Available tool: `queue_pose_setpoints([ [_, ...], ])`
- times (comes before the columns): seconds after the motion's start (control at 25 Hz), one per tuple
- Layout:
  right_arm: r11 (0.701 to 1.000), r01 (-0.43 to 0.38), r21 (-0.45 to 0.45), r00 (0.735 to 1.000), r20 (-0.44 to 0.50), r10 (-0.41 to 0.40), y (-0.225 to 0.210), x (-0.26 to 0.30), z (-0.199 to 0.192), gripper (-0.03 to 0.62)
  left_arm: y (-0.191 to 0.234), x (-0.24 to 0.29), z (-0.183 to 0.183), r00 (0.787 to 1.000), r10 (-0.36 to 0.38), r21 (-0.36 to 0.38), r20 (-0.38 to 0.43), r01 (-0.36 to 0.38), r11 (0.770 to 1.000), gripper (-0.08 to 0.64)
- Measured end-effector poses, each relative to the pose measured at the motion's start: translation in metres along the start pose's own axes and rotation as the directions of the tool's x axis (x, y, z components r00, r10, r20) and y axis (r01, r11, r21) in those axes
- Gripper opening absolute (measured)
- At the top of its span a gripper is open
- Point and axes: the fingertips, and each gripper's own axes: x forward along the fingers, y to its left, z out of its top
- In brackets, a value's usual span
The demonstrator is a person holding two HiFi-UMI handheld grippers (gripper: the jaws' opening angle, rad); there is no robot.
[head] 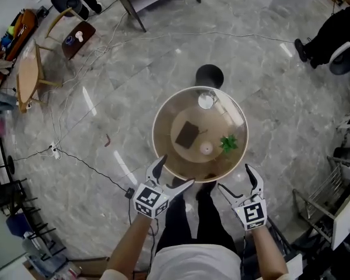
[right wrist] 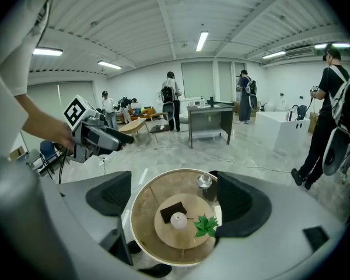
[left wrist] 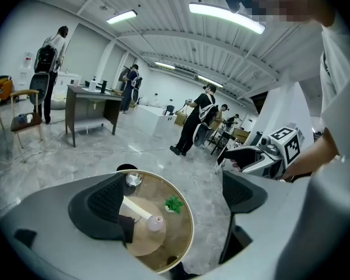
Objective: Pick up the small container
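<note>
A round glass table (head: 158, 134) holds a wooden disc. At its far edge sits a small silver container (head: 206, 101) (left wrist: 132, 179) (right wrist: 205, 181). A small white jar (head: 206, 149) (left wrist: 156, 223) (right wrist: 178, 219), a dark square pad (head: 187, 134) (right wrist: 172, 210) and a green plant sprig (head: 228, 143) (left wrist: 174, 203) (right wrist: 206, 226) lie on the disc. My left gripper (head: 174, 177) (left wrist: 175, 200) and right gripper (head: 236, 179) (right wrist: 175, 200) hover at the near rim. Both are open, hold nothing and stand well short of the objects.
A black round stool (head: 209, 74) stands just beyond the table. A wooden chair (head: 28, 77) and a low side table (head: 79, 37) stand far left, with cables trailing over the marble floor. A grey desk (right wrist: 210, 118) and several standing people are farther off.
</note>
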Motion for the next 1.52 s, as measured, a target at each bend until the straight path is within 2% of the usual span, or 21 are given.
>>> queue_pose_setpoints([
  [0.24,0.999,-0.045,0.006,0.999,-0.029,0.045,-0.004,0.045,-0.045,0.468,0.021,0.042,-0.036,1.000,0.000,-0.002,-0.030,0.000,1.000,0.531],
  [0.4,0.997,-0.071,-0.007,0.994,-0.084,0.070,-0.004,0.078,-0.088,0.468,0.035,0.069,-0.063,0.998,-0.002,-0.004,-0.060,0.001,1.000,0.531],
  [0.64,0.994,-0.110,-0.011,0.985,-0.133,0.108,0.001,0.117,-0.137,0.468,0.053,0.097,-0.115,0.994,-0.010,-0.025,-0.107,0.008,1.000,0.531],
  [0.8,0.994,-0.106,-0.027,0.982,-0.160,0.101,-0.002,0.143,-0.167,0.466,0.061,0.115,-0.149,0.987,-0.051,0.026,-0.150,0.055,0.998,0.531],
  [1.32,0.989,-0.141,-0.038,0.976,-0.173,0.132,-0.005,0.224,-0.226,0.465,0.098,0.163,-0.211,0.981,-0.116,0.043,-0.154,0.123,0.991,0.522],
  [1.52,0.992,-0.126,-0.024,0.980,-0.157,0.121,-0.009,0.252,-0.238,0.460,0.116,0.174,-0.232,0.978,-0.122,0.035,-0.167,0.129,0.991,0.522],
])
